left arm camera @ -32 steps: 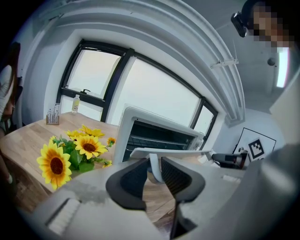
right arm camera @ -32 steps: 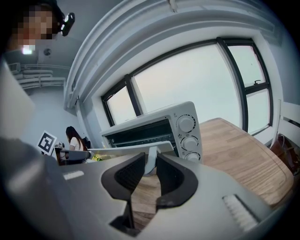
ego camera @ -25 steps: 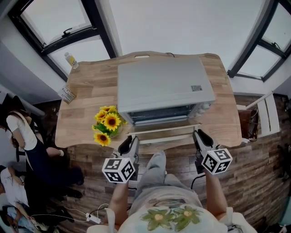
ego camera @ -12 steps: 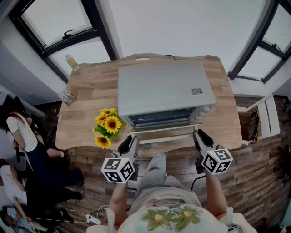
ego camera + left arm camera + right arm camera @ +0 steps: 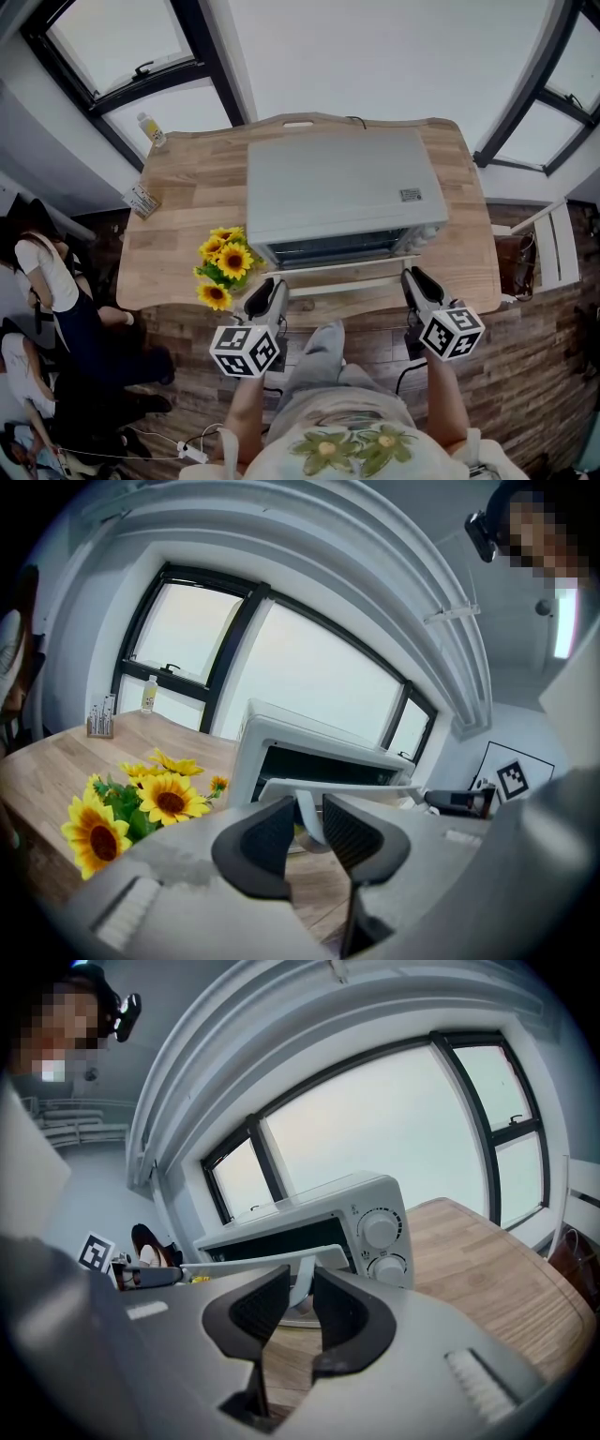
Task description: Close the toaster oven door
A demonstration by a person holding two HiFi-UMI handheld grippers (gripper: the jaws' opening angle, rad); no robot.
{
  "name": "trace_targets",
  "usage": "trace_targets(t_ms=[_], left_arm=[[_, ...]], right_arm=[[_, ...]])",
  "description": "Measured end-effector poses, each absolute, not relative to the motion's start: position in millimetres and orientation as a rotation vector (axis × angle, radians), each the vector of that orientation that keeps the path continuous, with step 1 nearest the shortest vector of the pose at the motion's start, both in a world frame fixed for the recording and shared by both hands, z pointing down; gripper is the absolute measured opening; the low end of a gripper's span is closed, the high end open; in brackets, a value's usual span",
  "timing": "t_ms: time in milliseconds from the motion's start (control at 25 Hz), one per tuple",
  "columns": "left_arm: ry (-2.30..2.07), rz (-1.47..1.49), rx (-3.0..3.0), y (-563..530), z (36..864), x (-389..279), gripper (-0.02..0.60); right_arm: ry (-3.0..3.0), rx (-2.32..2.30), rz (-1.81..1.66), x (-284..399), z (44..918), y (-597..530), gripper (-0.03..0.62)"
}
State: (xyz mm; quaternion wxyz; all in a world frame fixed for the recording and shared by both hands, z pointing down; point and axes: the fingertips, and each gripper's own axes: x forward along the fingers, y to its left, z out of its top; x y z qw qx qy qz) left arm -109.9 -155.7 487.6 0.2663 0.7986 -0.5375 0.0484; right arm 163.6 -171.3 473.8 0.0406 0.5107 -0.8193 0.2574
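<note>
Right now the toaster oven [image 5: 337,187] sits mid-bench [image 5: 178,187] with its door [image 5: 342,274] dropped open toward me, lying flat near the front edge. My left tongs [image 5: 307,819] are narrowed onto the left end of the door handle [image 5: 337,787], and my right tongs [image 5: 298,1299] pinch its right end. To close it well, I judge both ends should rise together, evenly, following the hinge's arc up and away. Shoving straight in could make the oven slide back. The sunflowers [image 5: 223,264] stand just beside my left tongs, so I should stay clear of them.
</note>
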Motion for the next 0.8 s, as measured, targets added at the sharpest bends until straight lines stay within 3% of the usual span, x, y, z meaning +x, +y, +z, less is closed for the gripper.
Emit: trace_targets(t_ms=[800], left_arm=[[-1.464, 0.088, 2.148, -172, 479, -114, 0.106]], right_arm=[[-2.514, 1.567, 0.791, 160, 465, -188, 0.081]])
